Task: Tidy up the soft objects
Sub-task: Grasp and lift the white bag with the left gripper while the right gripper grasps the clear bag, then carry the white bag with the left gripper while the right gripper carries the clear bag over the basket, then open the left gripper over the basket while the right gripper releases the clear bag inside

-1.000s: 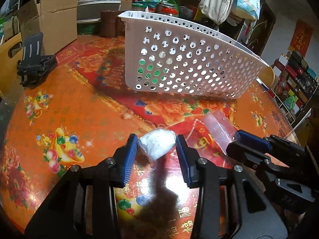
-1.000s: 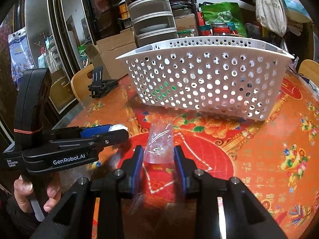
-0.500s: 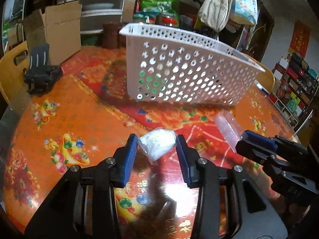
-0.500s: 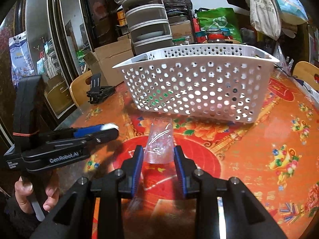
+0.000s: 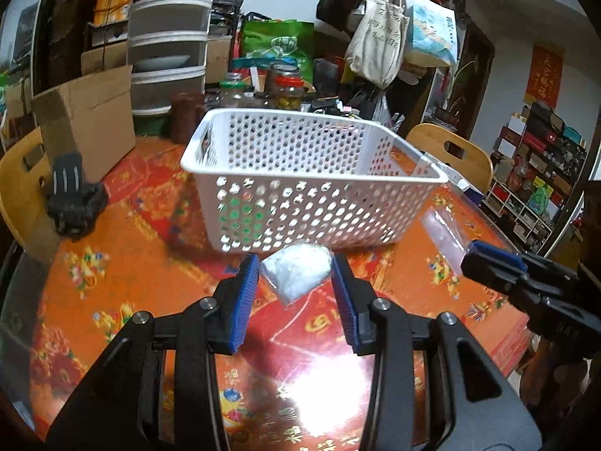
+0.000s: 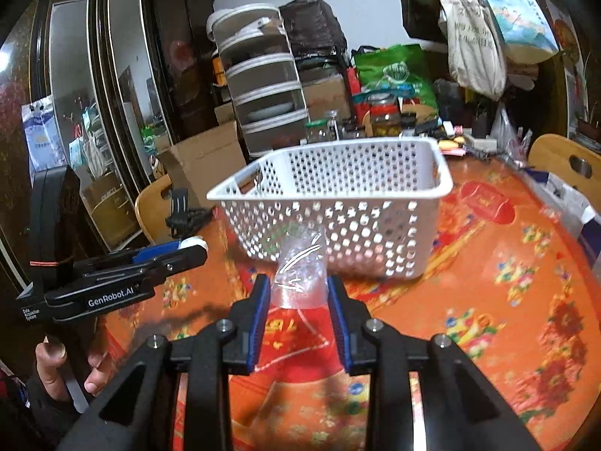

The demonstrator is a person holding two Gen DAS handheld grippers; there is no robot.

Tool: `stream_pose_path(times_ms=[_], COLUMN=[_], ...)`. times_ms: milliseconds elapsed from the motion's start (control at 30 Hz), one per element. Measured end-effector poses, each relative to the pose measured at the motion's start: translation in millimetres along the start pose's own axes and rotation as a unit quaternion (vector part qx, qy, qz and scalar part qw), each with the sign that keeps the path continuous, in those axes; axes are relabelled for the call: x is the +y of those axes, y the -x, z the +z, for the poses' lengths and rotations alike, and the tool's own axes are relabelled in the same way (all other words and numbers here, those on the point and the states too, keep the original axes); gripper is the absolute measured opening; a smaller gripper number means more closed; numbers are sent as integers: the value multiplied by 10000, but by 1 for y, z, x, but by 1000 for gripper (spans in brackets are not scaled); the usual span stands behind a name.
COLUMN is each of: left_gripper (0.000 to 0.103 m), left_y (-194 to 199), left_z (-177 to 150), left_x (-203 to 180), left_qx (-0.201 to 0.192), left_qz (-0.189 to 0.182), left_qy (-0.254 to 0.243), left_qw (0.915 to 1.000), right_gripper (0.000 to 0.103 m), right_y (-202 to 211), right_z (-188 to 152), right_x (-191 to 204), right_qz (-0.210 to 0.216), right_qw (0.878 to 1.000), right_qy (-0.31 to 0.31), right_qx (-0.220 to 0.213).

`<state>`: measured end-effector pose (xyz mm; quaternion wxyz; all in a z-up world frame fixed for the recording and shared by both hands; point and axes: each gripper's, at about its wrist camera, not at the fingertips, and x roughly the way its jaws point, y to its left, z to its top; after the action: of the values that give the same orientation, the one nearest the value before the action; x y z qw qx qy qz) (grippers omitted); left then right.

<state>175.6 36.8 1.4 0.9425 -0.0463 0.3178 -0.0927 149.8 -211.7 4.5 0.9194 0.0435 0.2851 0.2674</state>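
Observation:
A white perforated basket (image 5: 300, 191) (image 6: 338, 210) stands on the red flowered table (image 5: 124, 263). My left gripper (image 5: 295, 278) is shut on a white soft packet (image 5: 296, 268), held above the table just in front of the basket's near wall. My right gripper (image 6: 298, 295) is shut on a clear bubble-wrap bag (image 6: 300, 274), also raised in front of the basket. In the left wrist view the right gripper (image 5: 488, 259) shows at right with its clear bag (image 5: 443, 229). The right wrist view shows the left gripper (image 6: 188, 246) at left, held by a hand (image 6: 56, 368).
A black clamp stand (image 5: 71, 195) sits on the table's left side beside a cardboard box (image 5: 86, 112). Jars (image 5: 289, 90) and bags crowd the table's far edge behind the basket. Wooden chairs (image 5: 450, 154) stand around the table.
Both grippers have risen with their packets, and the basket's open top now shows from above. Both grips are unchanged.

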Motion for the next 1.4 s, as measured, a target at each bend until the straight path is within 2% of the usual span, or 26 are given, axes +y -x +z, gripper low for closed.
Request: stream_pose_path(times_ms=[200,367,667,800,967,1167,1300,1400], left_gripper=[37,37,38,38,38,38,38,38], left_y=[11,18,-23,-58,-119,-189,-215,-222], left_z=[32,68,130,147,164,158,151,147], left_x=[-13,-23,-33,-30,-12,18,31,33], left_qx=[-177,-364,-76,224,877,1777,2104,2178], left_qz=[-42,-74,97,236,412,659,745,741], left_qy=[-89,-143,-292,-313,-116,250,369,389], left_qw=[9998,9992,9995,9990,9952,9816,9741,9724], right_gripper=[30,30,30,30,30,30,30,30], right_y=[16,10,-30,-56,-91,-140,-160,-174], right_z=[34,62,111,126,139,139,139,138], right_x=[-6,-14,-25,-30,-44,-66,-68,-68], right_qz=[-76,-107,-391,-605,-809,-907,-887,-908], right_qw=[9998,9998,9984,9962,9929,9854,9813,9777], right_qy=[103,133,239,315,265,154,169,231], right_qx=[-147,-86,323,533,835,1431,1697,1882])
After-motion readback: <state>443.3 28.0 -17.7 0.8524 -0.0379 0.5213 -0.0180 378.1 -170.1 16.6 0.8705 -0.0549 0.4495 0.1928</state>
